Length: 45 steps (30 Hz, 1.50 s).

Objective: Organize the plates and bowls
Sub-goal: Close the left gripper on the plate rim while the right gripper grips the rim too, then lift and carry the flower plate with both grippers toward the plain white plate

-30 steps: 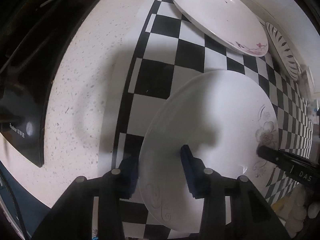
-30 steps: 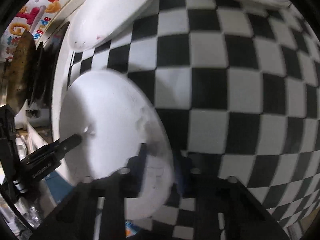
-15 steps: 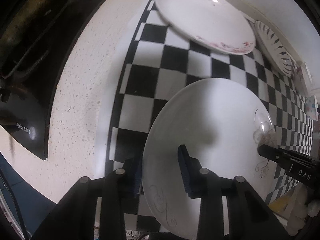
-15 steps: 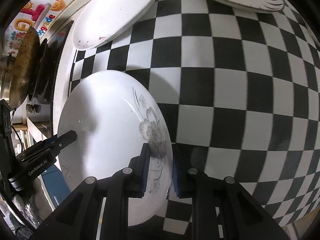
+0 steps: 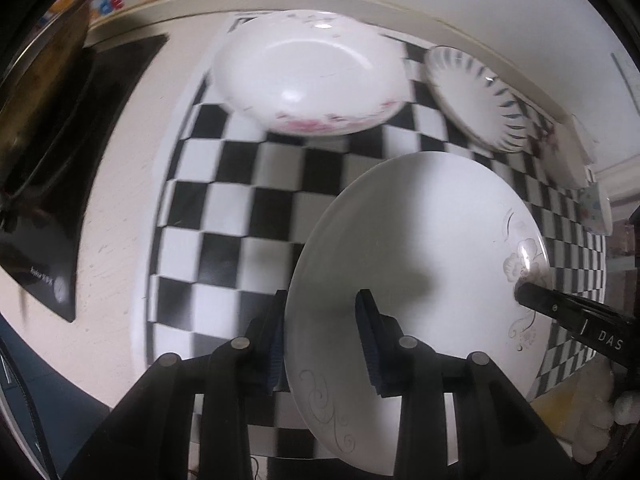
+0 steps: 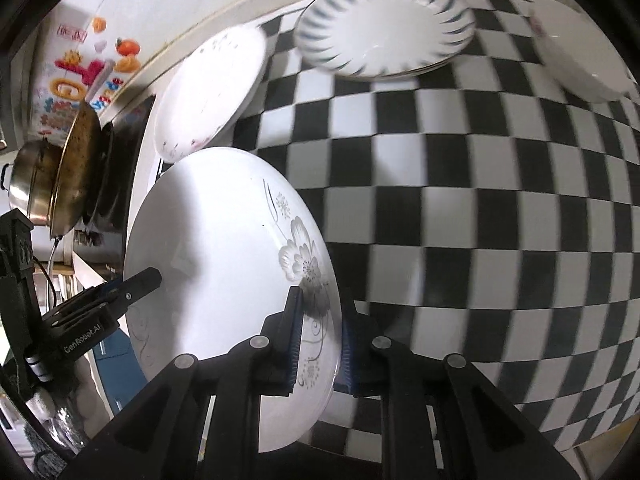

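Both grippers pinch one flowered plate (image 6: 224, 248) above the checked cloth (image 6: 480, 200): left gripper (image 5: 320, 340), marked "GenRobot.AI", at its left rim; right gripper (image 6: 318, 336), marked "DAS", closing on its right rim.

Checkered cloth (image 6: 460, 216) on speckled counter (image 5: 116, 216); black cooktop (image 5: 56, 184), steel pot (image 6: 30, 176) at edge.

Four plates in sight! One round white plate with a grey flower print (image 6: 224, 248), near; one white plate with pink blossoms (image 5: 312, 76), far left; one white plate with blue-grey rim strokes (image 6: 384, 24), far; one more white plate (image 6: 576, 60), blurred, far right. One black-and-white checkered cloth (image 6: 480, 208) on one pale speckled table (image 5: 116, 184). Two black tools: left tool (image 5: 322, 340), right tool (image 6: 318, 340).
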Each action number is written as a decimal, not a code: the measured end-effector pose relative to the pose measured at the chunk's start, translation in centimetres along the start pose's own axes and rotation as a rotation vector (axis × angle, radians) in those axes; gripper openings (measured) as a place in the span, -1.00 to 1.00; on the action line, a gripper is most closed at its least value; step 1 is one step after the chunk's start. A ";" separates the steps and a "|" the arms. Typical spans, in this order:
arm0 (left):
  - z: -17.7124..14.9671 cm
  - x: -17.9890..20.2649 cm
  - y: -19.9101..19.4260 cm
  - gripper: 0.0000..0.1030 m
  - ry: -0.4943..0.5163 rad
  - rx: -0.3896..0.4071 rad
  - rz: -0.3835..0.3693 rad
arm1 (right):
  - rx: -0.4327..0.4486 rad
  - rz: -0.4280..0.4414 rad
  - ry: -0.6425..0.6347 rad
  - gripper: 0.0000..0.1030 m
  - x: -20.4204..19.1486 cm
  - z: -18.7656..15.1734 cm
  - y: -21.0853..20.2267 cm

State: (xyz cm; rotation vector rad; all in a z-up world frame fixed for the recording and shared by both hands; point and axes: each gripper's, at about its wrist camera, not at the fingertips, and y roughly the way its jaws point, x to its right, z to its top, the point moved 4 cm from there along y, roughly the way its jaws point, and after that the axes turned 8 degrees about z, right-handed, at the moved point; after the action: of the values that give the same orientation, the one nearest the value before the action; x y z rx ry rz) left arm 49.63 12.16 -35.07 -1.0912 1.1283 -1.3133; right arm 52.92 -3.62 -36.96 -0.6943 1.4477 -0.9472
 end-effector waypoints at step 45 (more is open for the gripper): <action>-0.6 8.2 5.4 -0.36 0.022 -0.096 0.107 | -0.023 0.047 0.163 -0.62 15.7 -0.8 -2.7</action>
State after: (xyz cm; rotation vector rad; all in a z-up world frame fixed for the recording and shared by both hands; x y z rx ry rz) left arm 49.43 3.87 -40.46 -1.0730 1.2605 -1.2006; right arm 50.08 -18.29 -42.53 -0.6081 1.6136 -0.9706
